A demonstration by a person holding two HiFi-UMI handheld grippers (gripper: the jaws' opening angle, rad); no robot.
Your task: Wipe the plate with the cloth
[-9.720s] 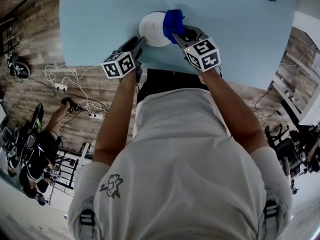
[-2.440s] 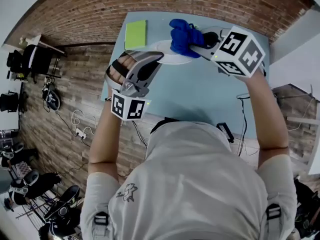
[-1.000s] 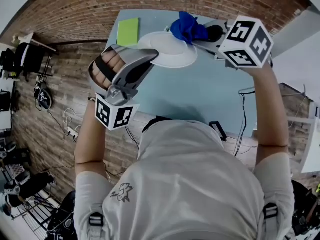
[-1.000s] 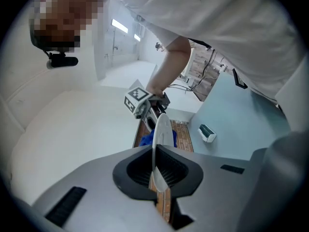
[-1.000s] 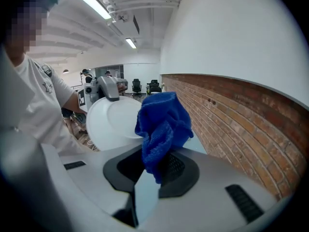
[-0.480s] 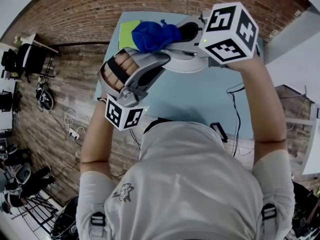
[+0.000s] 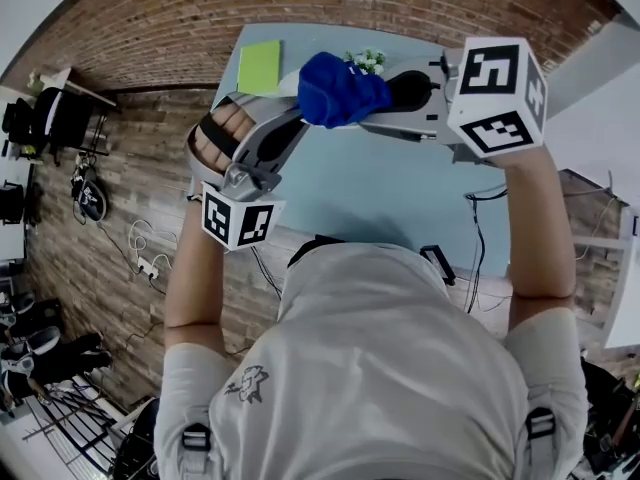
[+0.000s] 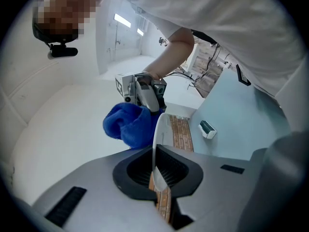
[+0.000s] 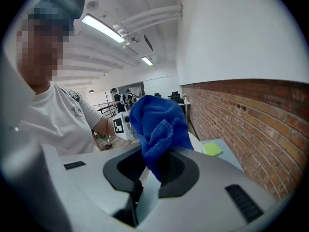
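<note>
You're mid-wipe: your left gripper (image 8: 157,172) jaws clamp the plate (image 8: 160,134) rim, raised at 12 o'clock; right gripper (image 7: 390,96) jaws pinch the cloth (image 7: 340,90) beside its face. Next, sweep across firmly.

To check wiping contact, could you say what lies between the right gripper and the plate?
The blue cloth, clamped in the right gripper, beside the plate; the left gripper view shows it.

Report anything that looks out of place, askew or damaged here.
Nothing looks wrong. The round white plate is off the light blue table, clamped by its rim in the left gripper, and the bunched blue cloth in the right gripper sits at its face: normal for wiping. No spill or damage shows.
</note>
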